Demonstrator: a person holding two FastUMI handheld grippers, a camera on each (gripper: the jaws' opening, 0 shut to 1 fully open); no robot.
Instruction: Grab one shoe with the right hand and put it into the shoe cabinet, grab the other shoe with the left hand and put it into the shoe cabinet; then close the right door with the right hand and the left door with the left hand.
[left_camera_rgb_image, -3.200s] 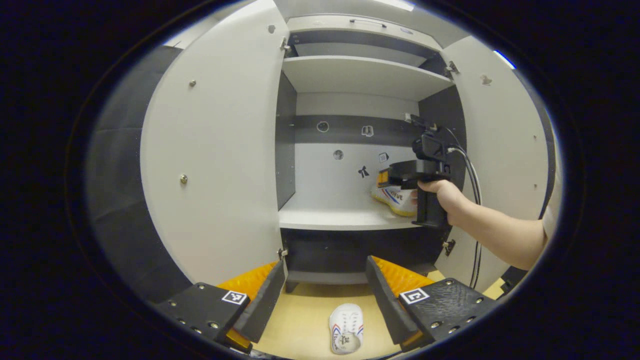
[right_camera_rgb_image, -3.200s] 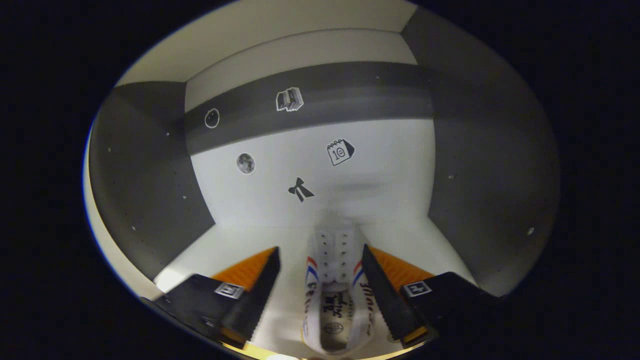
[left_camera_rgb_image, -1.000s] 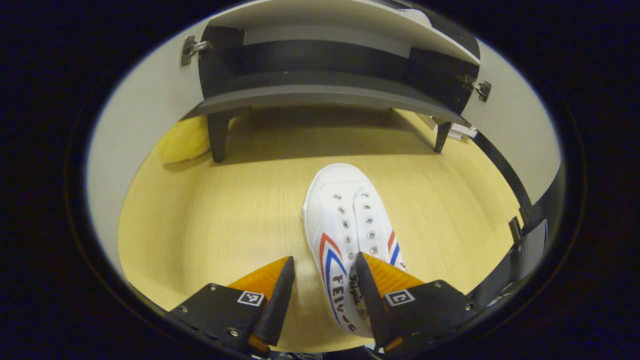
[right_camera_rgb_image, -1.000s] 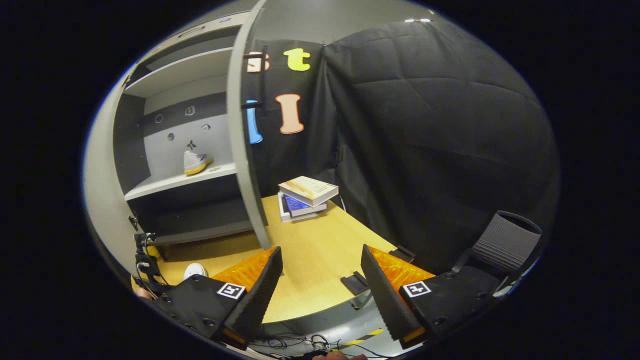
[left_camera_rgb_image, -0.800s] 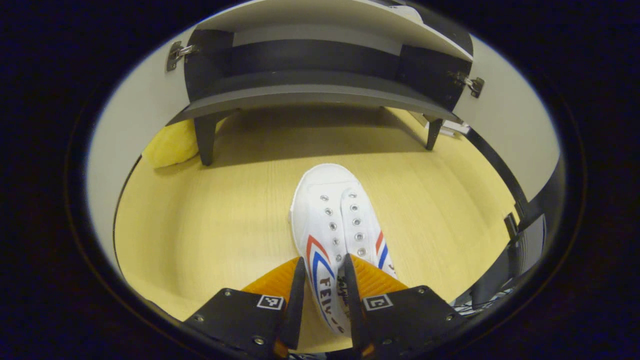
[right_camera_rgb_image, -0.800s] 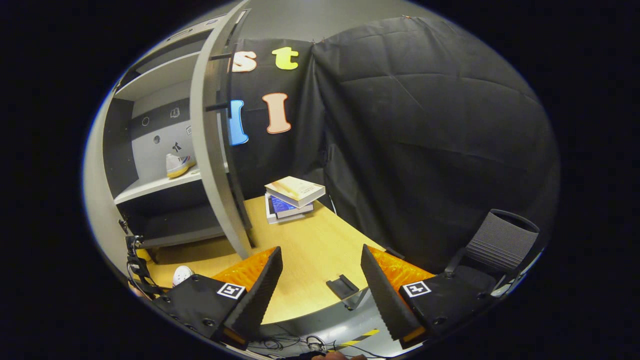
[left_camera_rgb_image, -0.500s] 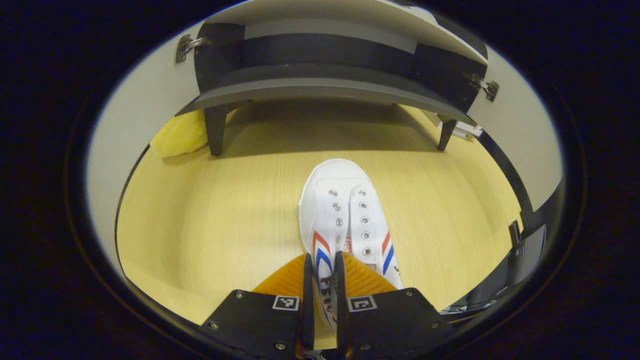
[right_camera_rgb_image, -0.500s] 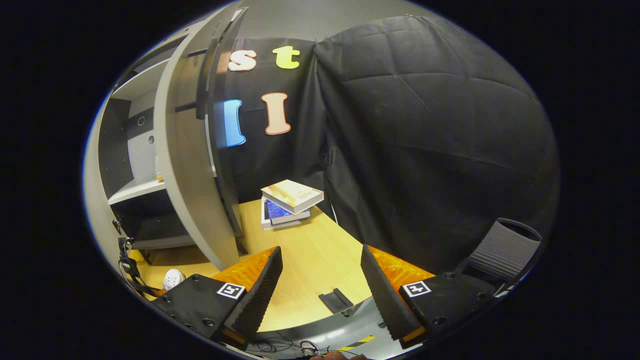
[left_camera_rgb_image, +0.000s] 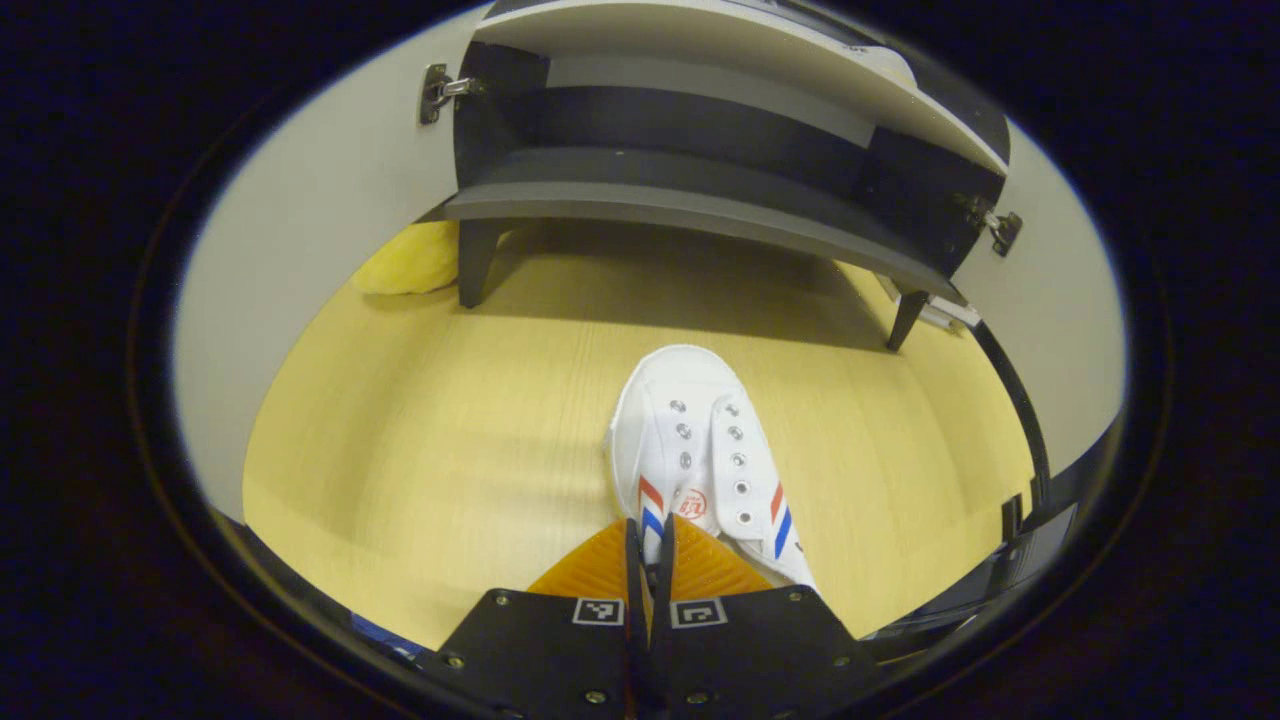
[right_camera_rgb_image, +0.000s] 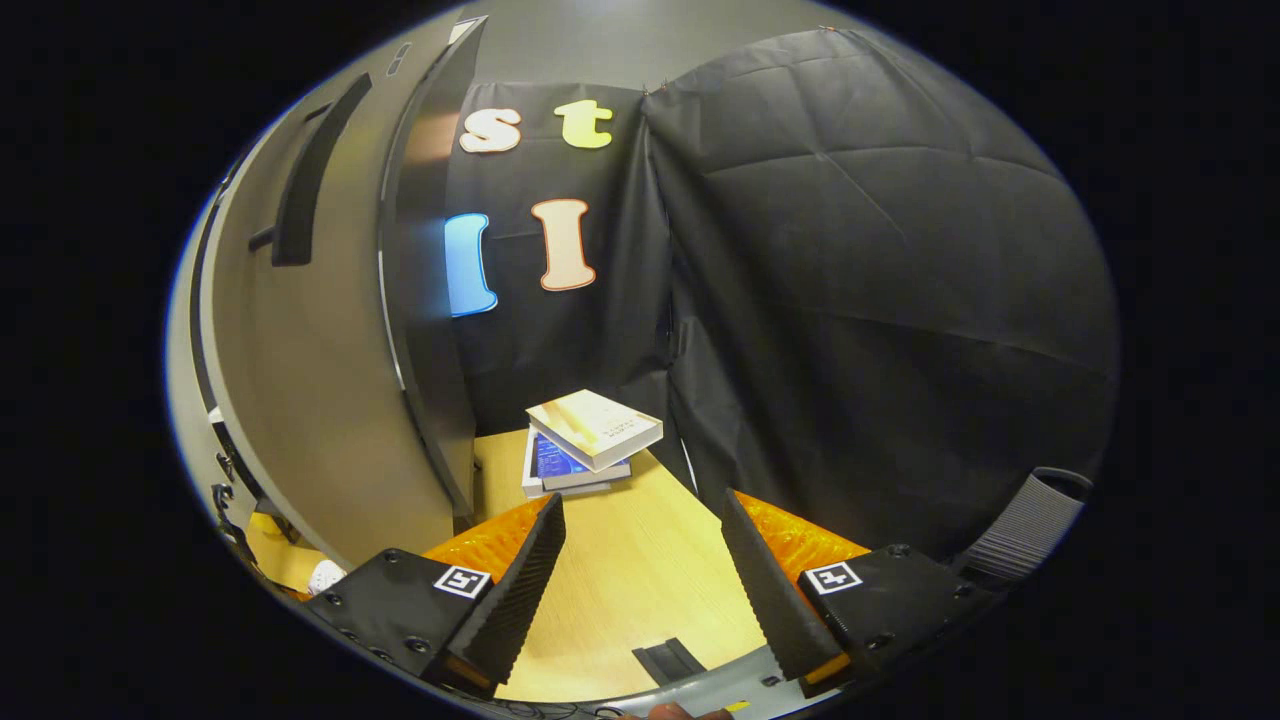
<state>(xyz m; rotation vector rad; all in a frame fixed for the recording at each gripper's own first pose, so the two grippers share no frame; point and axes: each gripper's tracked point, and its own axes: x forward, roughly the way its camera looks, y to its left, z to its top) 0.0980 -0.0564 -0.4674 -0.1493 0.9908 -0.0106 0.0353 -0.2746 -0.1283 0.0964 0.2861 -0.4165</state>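
Shoe (left_camera_rgb_image: 700, 460) sits on the bench (left_camera_rgb_image: 420, 450) before the shoe cabinet (left_camera_rgb_image: 700, 190), left tongs (left_camera_rgb_image: 648, 560) clenched on its side wall. Right tongs (right_camera_rgb_image: 640, 560) gape wide, holding nothing, near stacked books (right_camera_rgb_image: 585, 440).

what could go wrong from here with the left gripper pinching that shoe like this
The left gripper is shut on only one side wall of the white shoe, near the heel, so the toe may sag or the thin canvas slip out on lifting. The cabinet's dark bottom panel sits right ahead, so a drooping toe could catch its edge on the way up to the shelf. The right gripper is open beside the right door.
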